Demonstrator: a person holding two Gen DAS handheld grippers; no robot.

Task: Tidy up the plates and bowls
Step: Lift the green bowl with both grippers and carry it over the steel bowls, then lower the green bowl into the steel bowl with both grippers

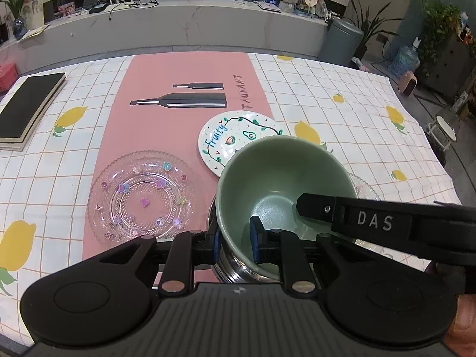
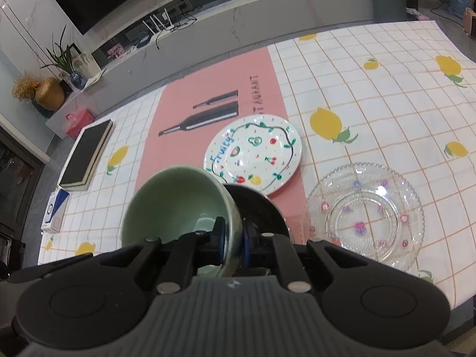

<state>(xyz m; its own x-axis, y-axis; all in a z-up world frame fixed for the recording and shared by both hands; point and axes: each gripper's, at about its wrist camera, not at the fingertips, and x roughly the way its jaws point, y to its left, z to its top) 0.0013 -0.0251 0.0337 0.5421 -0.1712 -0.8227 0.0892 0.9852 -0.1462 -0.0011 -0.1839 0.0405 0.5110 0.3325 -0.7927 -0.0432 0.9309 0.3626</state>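
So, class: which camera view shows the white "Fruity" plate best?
The right wrist view: nearly the whole Fruity plate shows, only its near edge hidden by the green bowl. In the left wrist view the bowl covers its near right part.

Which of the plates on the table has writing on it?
The white plate on the pink runner, lettered "Fruity" amid painted fruit. The two clear glass plates carry only small coloured flower dots.

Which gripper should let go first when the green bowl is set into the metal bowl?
Probably right. The right gripper pinches the green bowl rim on the side above the metal bowl; the left gripper holds the opposite rim and can steady it.
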